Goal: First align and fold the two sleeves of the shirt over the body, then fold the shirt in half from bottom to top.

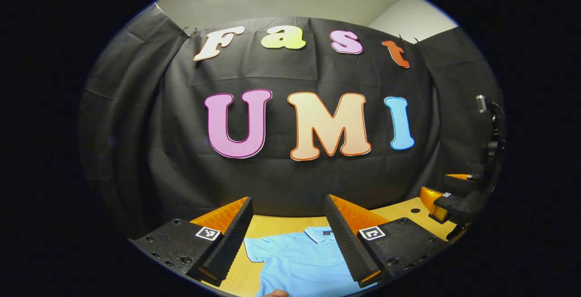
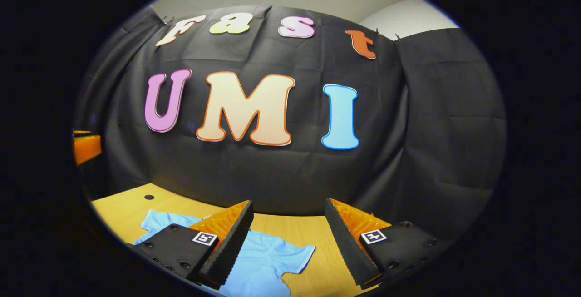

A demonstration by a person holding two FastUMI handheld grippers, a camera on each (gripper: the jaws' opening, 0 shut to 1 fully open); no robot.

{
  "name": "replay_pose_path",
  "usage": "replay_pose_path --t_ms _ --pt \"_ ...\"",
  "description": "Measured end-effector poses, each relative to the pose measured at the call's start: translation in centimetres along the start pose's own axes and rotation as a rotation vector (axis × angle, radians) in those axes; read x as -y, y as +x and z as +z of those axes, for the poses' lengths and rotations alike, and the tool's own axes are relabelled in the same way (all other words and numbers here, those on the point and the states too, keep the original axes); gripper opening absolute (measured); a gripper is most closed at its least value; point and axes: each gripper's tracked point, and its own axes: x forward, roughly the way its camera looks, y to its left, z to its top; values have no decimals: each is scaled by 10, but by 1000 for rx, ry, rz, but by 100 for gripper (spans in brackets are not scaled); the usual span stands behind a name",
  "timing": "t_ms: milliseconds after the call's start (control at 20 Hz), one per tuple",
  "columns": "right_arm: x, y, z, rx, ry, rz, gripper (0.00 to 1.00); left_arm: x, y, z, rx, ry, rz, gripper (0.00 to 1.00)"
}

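Light blue shirt [image 1: 302,260] lay flat, sleeves spread, on the wooden tabletop [image 2: 313,231]; left tool [image 1: 288,238] and right tool [image 2: 288,242] both hovered above it, fingers wide, gripping nothing.

Wooden counter [image 2: 313,233], pale yellow-brown, running back to the black cloth wall. Small dark round hole [image 2: 149,196] in the top near the far left edge, seen in the right gripper view; another [image 1: 415,210] far right in the left gripper view. Light blue polo shirt [image 1: 299,260] lying flat directly on top, collar toward the far side, short sleeves spread out left and right.
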Motion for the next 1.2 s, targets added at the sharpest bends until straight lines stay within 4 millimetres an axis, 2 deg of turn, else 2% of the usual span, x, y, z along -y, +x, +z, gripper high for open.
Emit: replay_pose_path --t_ms 200,350,600,850,1050,1200 --pt "0 40 -42 -68 -26 -21 99 -9 5 -3 -8 17 4 95" --pt "6 66 -84 -151 -31 -47 99 -16 9 -6 -13 24 8 95" --pt "20 97 -149 -274 -47 -85 100 -27 15 -14 -31 22 22 95" --pt "33 110 -207 -406 -8 -120 99 -37 22 -27 -63 18 41 95" --pt "34 109 -255 -553 43 -128 100 -44 26 -33 -79 16 58 94" --pt "31 100 -281 -664 74 -120 100 -47 29 -40 -97 11 67 95"
